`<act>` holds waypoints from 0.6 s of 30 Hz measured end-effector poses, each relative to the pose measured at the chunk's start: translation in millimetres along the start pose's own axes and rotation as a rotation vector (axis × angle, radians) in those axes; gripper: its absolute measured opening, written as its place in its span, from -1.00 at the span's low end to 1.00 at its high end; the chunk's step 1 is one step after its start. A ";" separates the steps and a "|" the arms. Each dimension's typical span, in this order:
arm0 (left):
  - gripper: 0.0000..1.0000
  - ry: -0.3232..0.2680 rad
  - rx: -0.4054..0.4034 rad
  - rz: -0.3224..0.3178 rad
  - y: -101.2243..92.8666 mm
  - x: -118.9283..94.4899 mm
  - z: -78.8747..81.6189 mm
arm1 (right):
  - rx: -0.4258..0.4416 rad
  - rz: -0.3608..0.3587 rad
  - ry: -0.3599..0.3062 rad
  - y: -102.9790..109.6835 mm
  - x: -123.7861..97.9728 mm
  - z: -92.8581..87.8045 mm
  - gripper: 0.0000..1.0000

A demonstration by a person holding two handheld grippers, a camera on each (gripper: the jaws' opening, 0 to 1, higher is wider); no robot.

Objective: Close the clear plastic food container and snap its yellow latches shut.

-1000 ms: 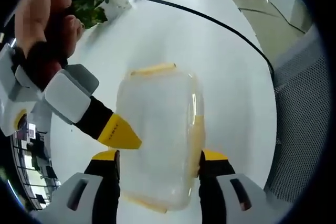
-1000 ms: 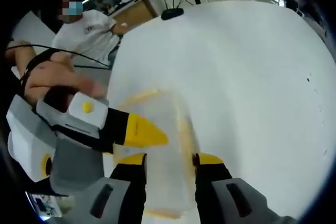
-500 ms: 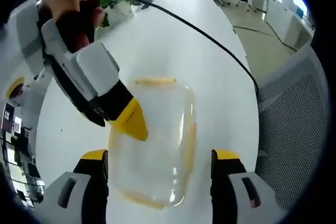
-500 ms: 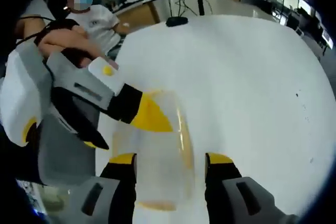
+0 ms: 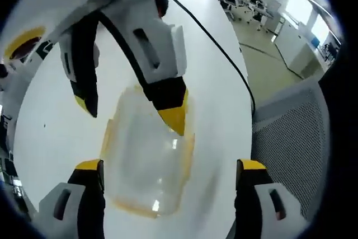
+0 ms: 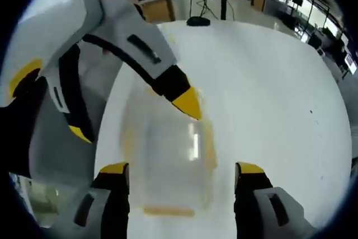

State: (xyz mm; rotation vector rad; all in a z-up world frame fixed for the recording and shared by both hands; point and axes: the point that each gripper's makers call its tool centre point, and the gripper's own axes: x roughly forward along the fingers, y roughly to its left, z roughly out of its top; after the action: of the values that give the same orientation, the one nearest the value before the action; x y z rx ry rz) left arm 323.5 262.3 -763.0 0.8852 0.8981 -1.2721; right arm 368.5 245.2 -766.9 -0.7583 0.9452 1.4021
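Two grippers are hovering over one clear container (image 5: 146,163) lying on a white table (image 5: 56,132), centre of both frames. Left gripper (image 5: 170,178), jaws spread wide, is straddling it at bottom of the left gripper view; right gripper (image 6: 183,182), likewise released, is framing it in the right gripper view. Yellow latches (image 6: 166,211) are lining its edges.

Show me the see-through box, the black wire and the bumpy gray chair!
see-through box (image 5: 142,166): left gripper view, its clear lid.
black wire (image 5: 215,43): left gripper view, mid-run across the table.
bumpy gray chair (image 5: 282,138): left gripper view, mesh back.
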 end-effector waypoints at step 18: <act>0.89 0.016 -0.016 -0.065 18.9 -7.8 -10.2 | -0.024 -0.031 -0.004 10.3 -3.0 -6.2 0.59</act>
State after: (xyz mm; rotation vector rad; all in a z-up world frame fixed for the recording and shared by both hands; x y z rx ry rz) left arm 341.0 276.4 -759.0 0.8612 0.9552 -1.3137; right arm 357.9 238.9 -766.0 -0.7850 0.9115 1.3902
